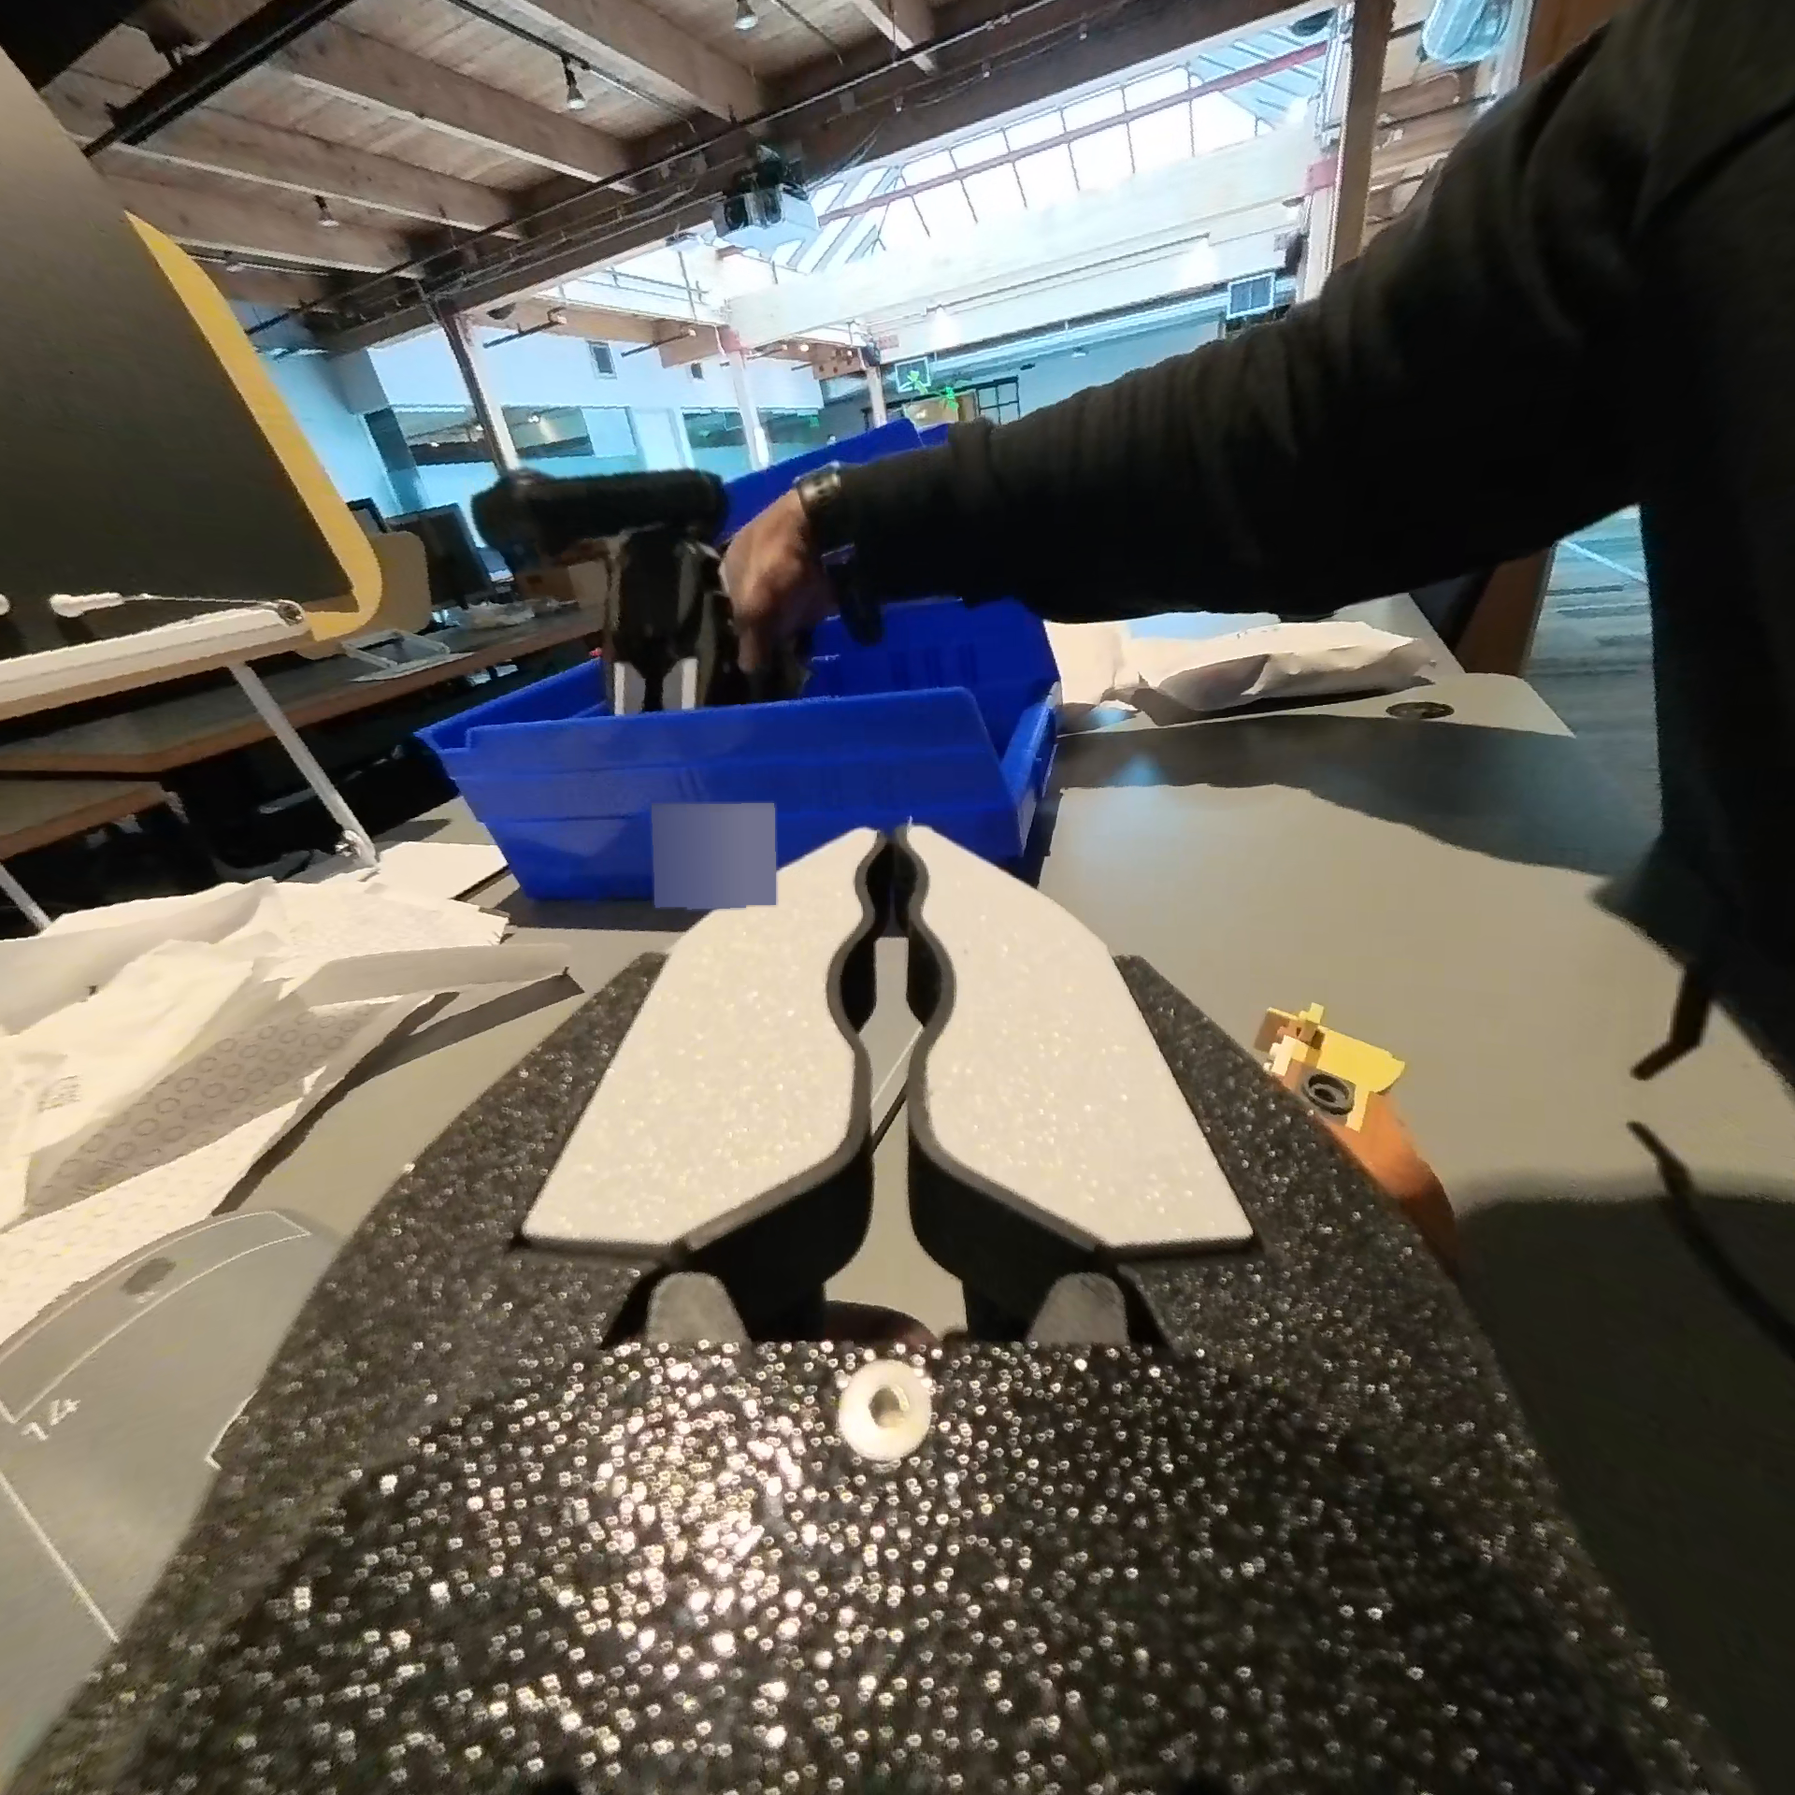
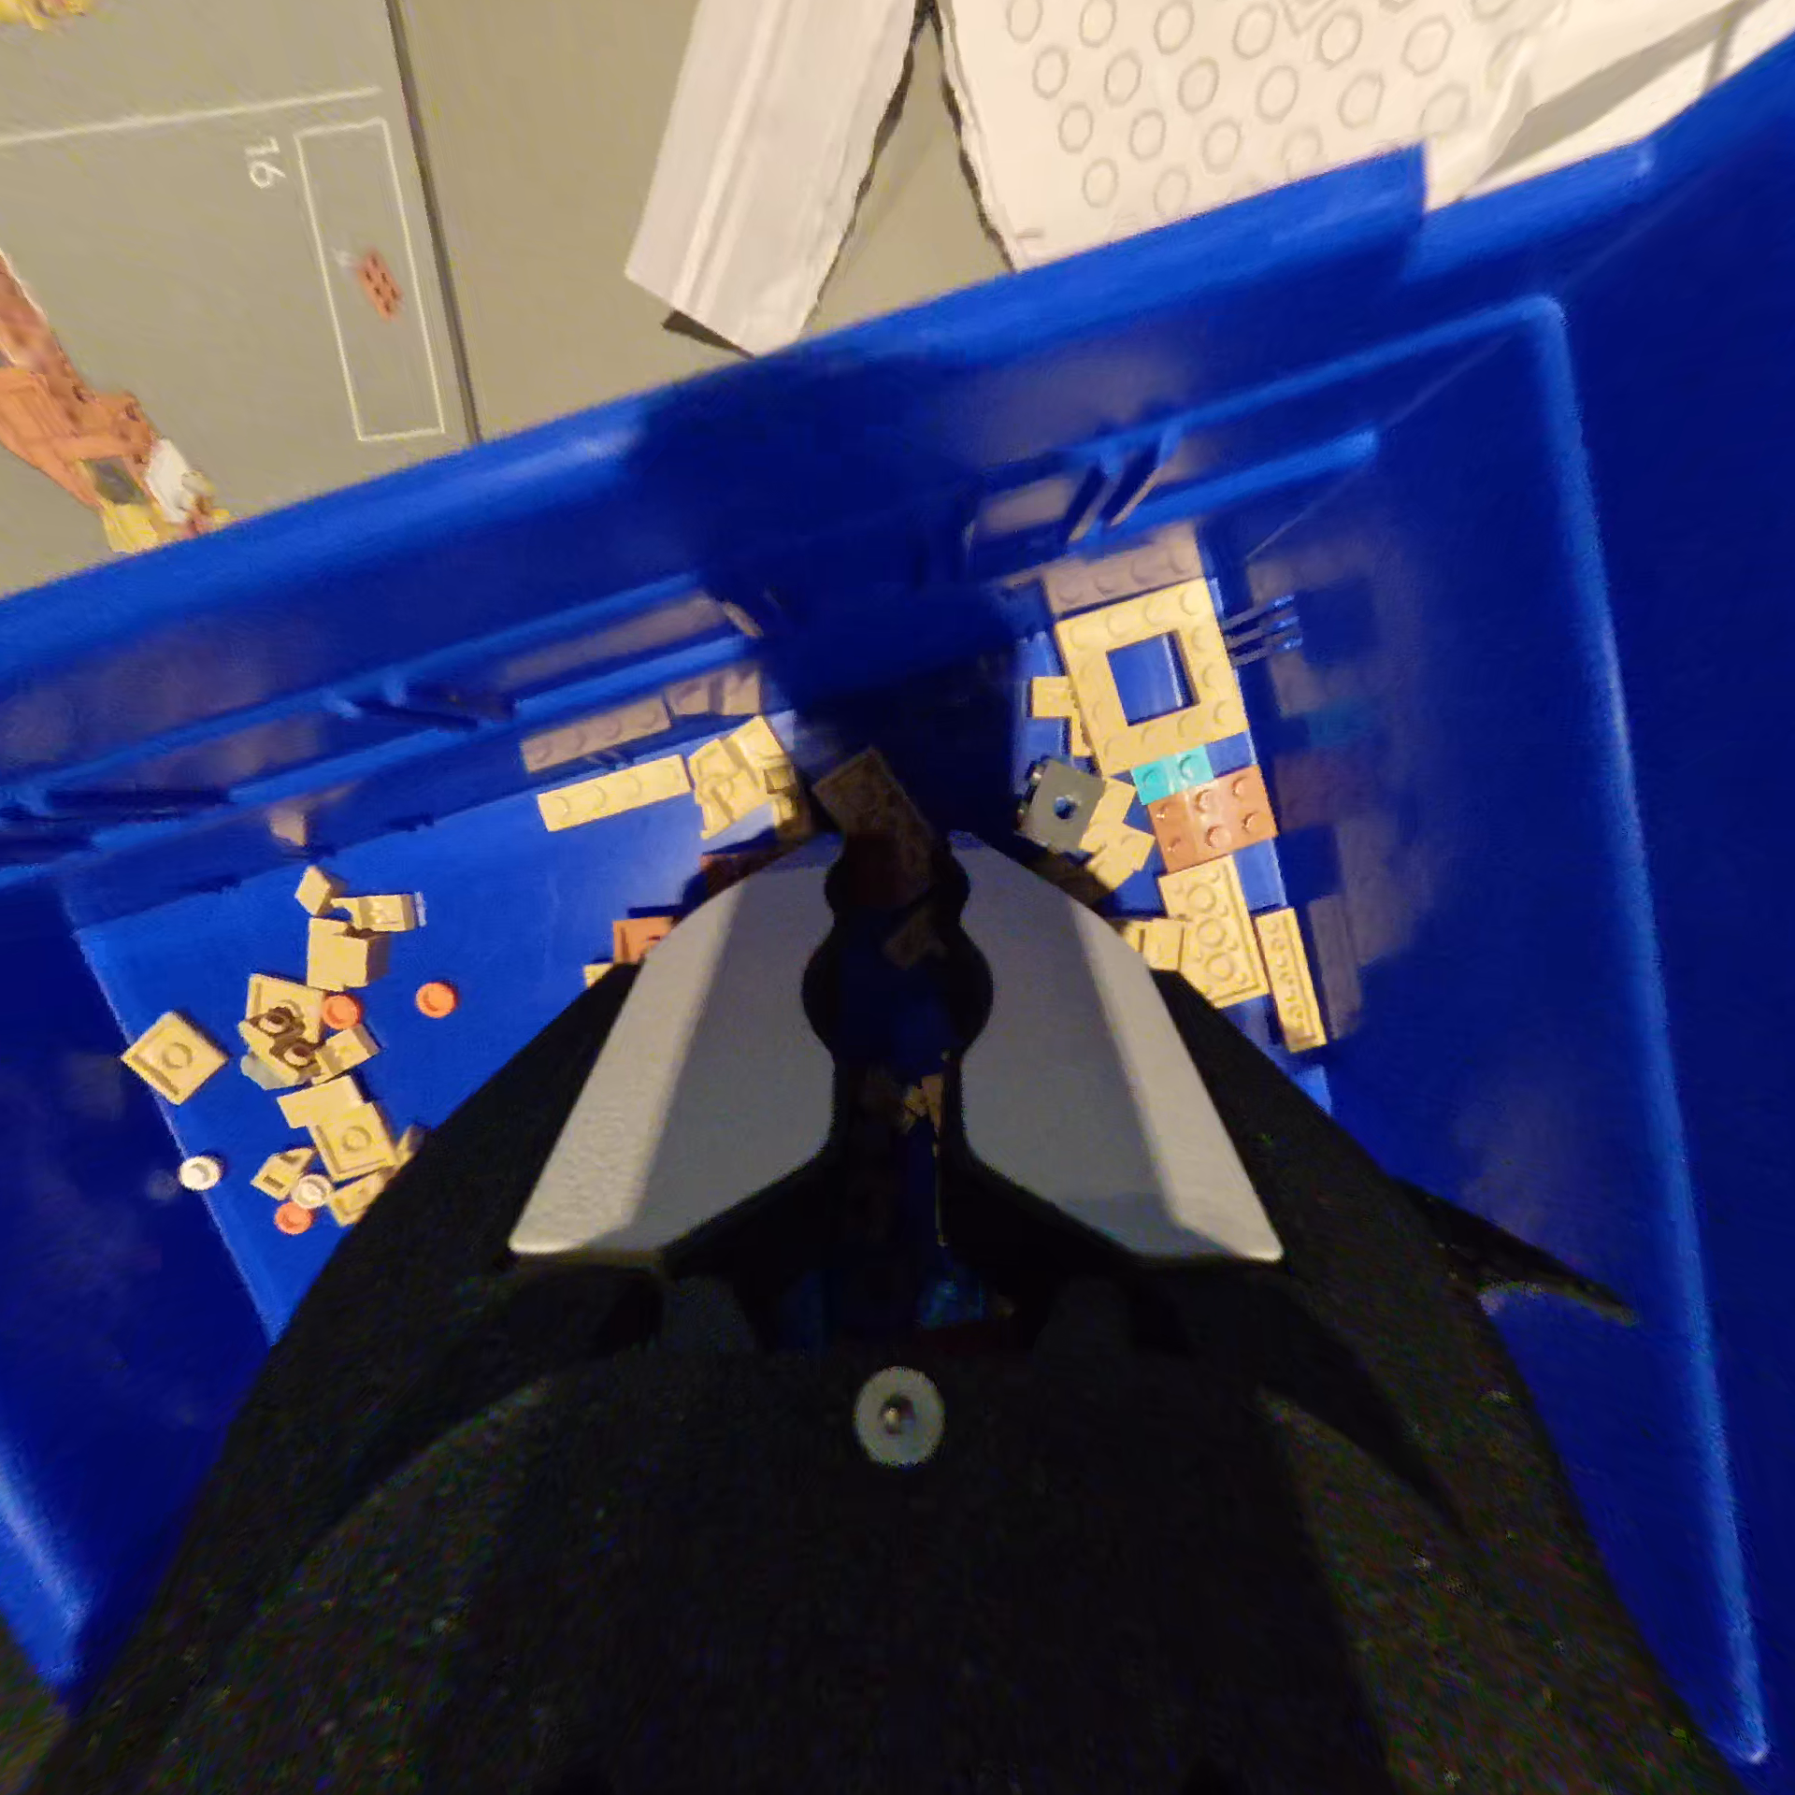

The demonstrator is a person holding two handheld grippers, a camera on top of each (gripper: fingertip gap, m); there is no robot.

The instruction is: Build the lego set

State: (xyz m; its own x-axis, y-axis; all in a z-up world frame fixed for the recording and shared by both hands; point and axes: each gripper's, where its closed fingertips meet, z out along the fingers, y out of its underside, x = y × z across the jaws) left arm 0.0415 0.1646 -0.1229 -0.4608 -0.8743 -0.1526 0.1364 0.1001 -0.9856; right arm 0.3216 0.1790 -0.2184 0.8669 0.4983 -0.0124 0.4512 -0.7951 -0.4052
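Note:
My right gripper (image 2: pixel 889 855) is down inside the blue bin (image 2: pixel 1068 408), shut on a dark brown flat lego plate (image 2: pixel 869 801) that sticks out past the fingertips. Loose tan plates (image 2: pixel 330 1049) lie at the bin's left. A tan square frame plate (image 2: pixel 1146 680) and an orange-brown plate (image 2: pixel 1214 816) lie at its right. In the left wrist view the right gripper (image 1: pixel 660 631) shows inside the bin (image 1: pixel 758 777), held by a dark-sleeved arm (image 1: pixel 1263 486). My left gripper (image 1: pixel 894 850) is shut and empty above the grey table. A partly built tan and brown model (image 1: pixel 1331 1059) lies to its right.
The same model (image 2: pixel 87 457) shows outside the bin on a grey mat with marked boxes, with a small orange-brown brick (image 2: pixel 379 282) in one box. White paper bags (image 1: pixel 194 971) lie left of the bin, more paper (image 1: pixel 1263 660) behind it. A dark panel (image 1: pixel 117 389) stands far left. Tip to tip, the grippers are about 30 centimetres apart.

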